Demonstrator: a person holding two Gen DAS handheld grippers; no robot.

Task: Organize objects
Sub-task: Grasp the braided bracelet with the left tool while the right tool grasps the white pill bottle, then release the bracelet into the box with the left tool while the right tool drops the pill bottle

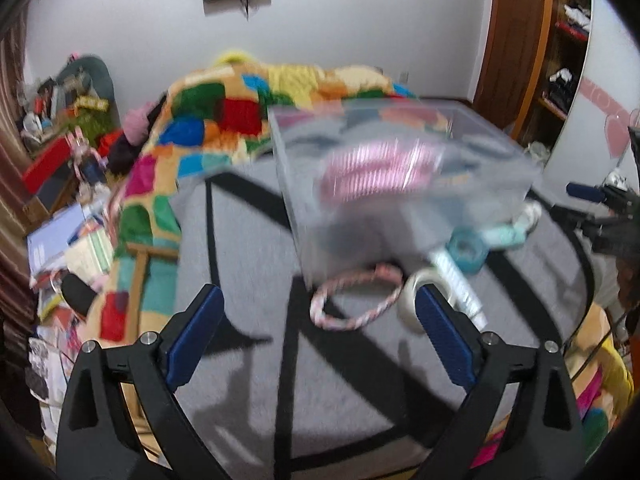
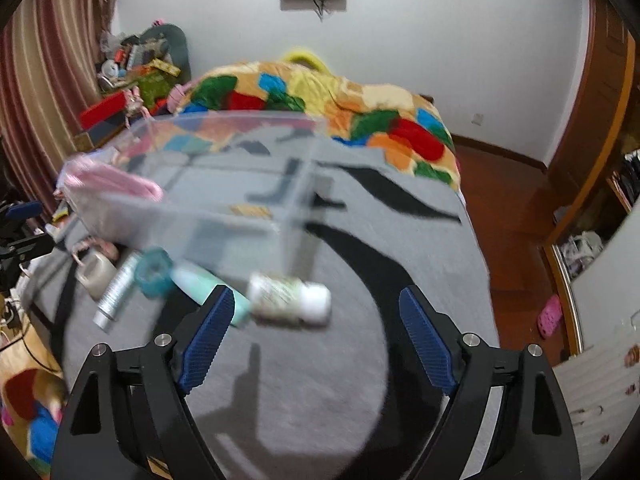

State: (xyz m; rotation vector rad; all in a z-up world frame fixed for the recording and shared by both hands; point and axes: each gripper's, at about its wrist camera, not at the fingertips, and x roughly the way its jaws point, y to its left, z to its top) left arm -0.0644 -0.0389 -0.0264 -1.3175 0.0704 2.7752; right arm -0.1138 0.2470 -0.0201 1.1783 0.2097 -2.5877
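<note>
A clear plastic bin (image 1: 400,184) stands on a grey and black blanket (image 1: 248,248), with a pink comb-like item (image 1: 380,172) inside; the bin also shows in the right wrist view (image 2: 224,184). In front of it lie a pink braided ring (image 1: 356,296), a tape roll (image 1: 416,296), a white tube (image 1: 460,280) and a teal jar (image 1: 468,252). My left gripper (image 1: 320,336) is open and empty, short of the ring. My right gripper (image 2: 316,336) is open and empty, just before a white-capped bottle (image 2: 288,298), beside a mint tube (image 2: 208,284) and the teal jar (image 2: 154,272).
A colourful patchwork quilt (image 1: 224,120) is heaped behind the bin. Cluttered boxes and papers (image 1: 68,240) lie at the left. A wooden door (image 1: 516,40) and shelves are at the right. A beige jug (image 2: 96,270) and silver tube (image 2: 116,292) lie at the left of the blanket.
</note>
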